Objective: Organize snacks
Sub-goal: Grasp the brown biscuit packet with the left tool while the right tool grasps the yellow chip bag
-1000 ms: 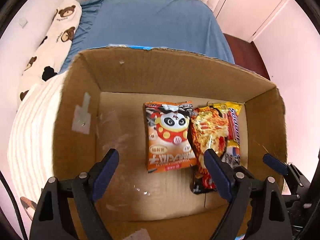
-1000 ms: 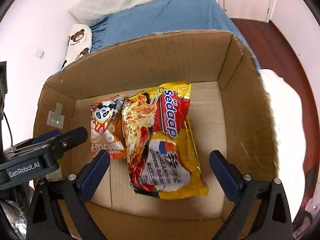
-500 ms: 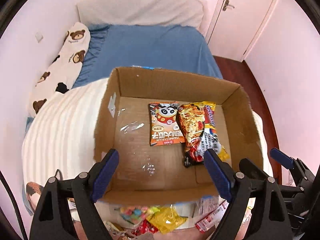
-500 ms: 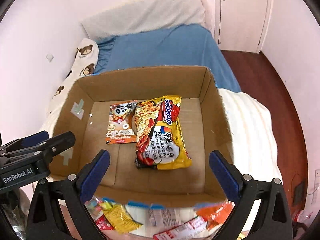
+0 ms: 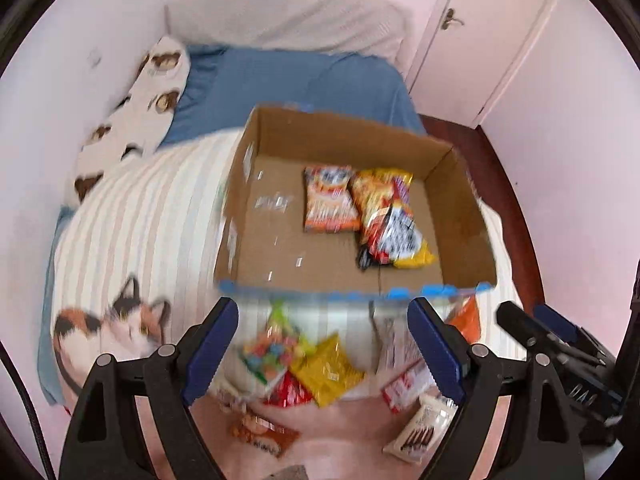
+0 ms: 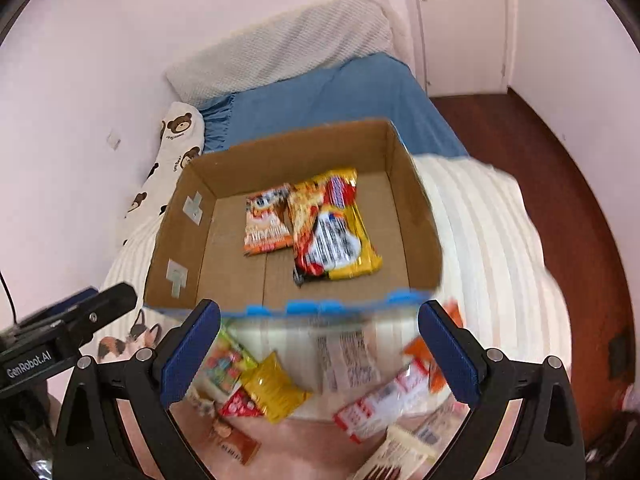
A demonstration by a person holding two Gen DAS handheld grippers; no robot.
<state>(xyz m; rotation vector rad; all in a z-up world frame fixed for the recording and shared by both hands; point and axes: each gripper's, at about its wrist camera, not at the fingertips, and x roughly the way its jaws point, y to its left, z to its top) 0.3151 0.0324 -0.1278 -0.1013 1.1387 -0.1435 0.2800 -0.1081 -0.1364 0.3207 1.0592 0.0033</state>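
Note:
An open cardboard box (image 5: 352, 290) with a blue-taped front rim sits on the bed. Inside lie an orange panda snack packet (image 5: 328, 204) and a yellow noodle packet (image 5: 388, 220), side by side. Loose snacks lie in front of the box: a colourful candy bag (image 5: 272, 352), a yellow packet (image 5: 326, 372) and a red-and-white packet (image 5: 404, 384). My left gripper (image 5: 322, 312) hangs open and empty above these loose snacks. My right gripper (image 6: 319, 316) is open and empty too, above the box's front rim (image 6: 292, 308), to the right of the left one.
The box rests on a white striped blanket with a cat print (image 5: 116, 324). Behind it are a blue sheet (image 5: 288, 84), a bear-print pillow (image 5: 136, 116) and a grey pillow (image 6: 288, 44). A door (image 5: 480, 32) and dark wooden floor (image 6: 540, 152) lie to the right.
Both grippers have risen and drawn back out of the box, still open. The box looks smaller, and the loose snacks in front of it have come into view.

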